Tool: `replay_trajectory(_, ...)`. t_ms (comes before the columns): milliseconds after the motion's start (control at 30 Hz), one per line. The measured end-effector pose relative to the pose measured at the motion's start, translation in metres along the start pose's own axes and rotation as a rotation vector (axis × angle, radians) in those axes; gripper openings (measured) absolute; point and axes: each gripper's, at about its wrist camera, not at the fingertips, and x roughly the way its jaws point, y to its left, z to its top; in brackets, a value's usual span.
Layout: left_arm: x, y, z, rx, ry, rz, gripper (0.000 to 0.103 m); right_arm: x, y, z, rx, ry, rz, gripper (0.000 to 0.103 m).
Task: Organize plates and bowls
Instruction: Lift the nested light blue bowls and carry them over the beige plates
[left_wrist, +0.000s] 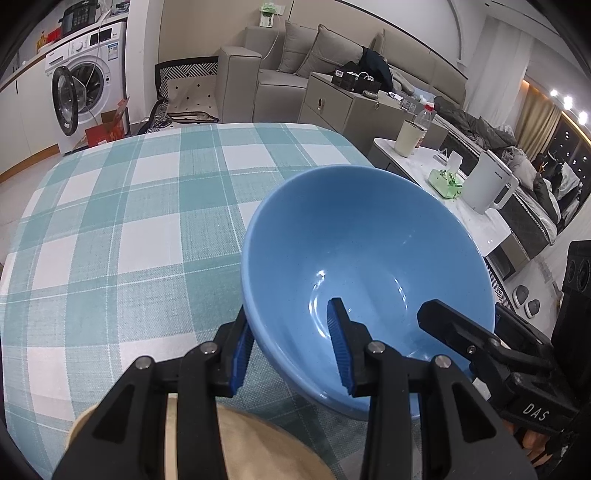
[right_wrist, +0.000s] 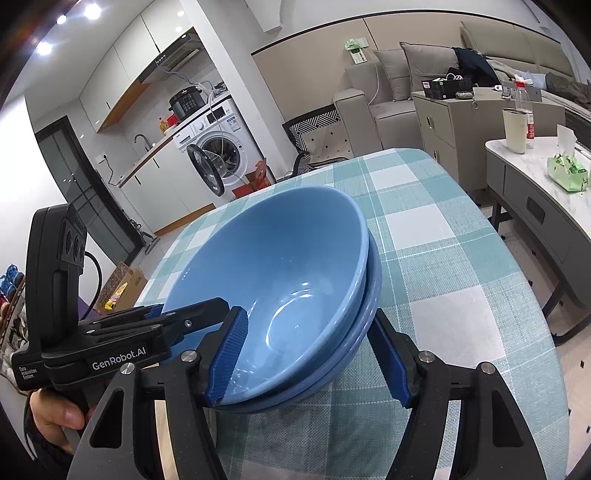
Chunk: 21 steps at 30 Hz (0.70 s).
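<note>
The left gripper (left_wrist: 291, 345) has its blue-padded fingers (left_wrist: 341, 347) set well apart astride the near rim of a blue bowl (left_wrist: 369, 251), one pad inside, one outside; whether they pinch the wall cannot be told. The right gripper (right_wrist: 312, 354) likewise straddles the rim, its left pad inside the bowl, its right pad beside the outer wall, contact unclear. From the right wrist view this bowl sits nested in a second blue bowl (right_wrist: 364, 310). The stack is tilted above the teal-checked tablecloth (left_wrist: 122, 221). A beige plate (left_wrist: 258, 443) lies under the left gripper.
</note>
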Motion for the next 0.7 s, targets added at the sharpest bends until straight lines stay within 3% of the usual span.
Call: replay_trajectory(700, -0.035, -0.006, 0.002, -0.002, -0.043, 0.015, 0.037, -0.021, 0.013, 0.007, -0.019, -0.014, 0.029, 0.069)
